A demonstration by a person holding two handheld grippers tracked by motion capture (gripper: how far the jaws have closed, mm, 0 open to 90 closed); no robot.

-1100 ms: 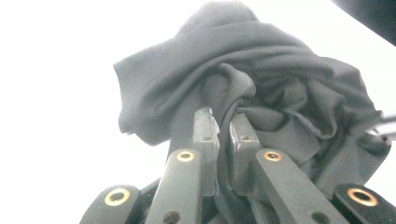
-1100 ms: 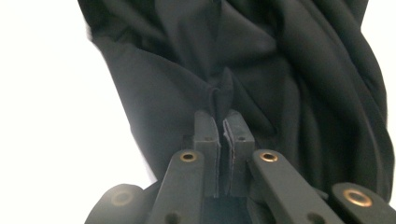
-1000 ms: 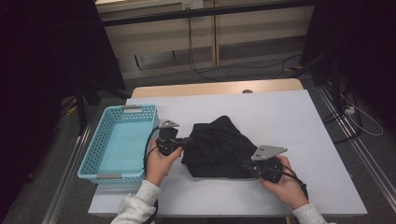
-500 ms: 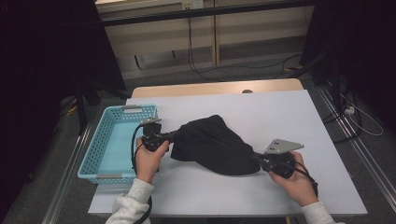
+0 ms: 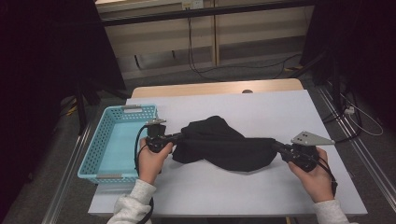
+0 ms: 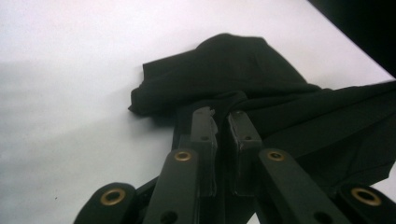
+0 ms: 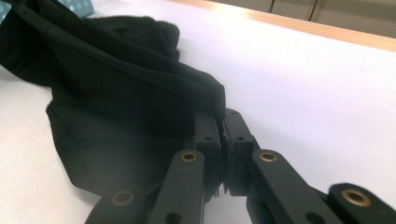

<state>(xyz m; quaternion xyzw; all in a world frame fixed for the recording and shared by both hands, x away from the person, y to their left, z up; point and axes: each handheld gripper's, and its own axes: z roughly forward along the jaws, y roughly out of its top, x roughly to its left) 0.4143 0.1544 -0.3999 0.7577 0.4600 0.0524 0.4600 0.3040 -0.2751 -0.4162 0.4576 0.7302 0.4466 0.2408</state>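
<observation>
Black cloth (image 5: 223, 145) stretched between two grippers on white table (image 5: 280, 112).
Left gripper (image 5: 179, 136) and right gripper (image 5: 276, 146) each pinching a cloth end, left just loosening; blue basket (image 5: 91, 158) far left.

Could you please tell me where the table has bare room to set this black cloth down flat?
The table is bare behind the black cloth, toward its far wooden edge, and along the near edge between the two hands. The blue basket crowds the left side; its inside is free too.
</observation>
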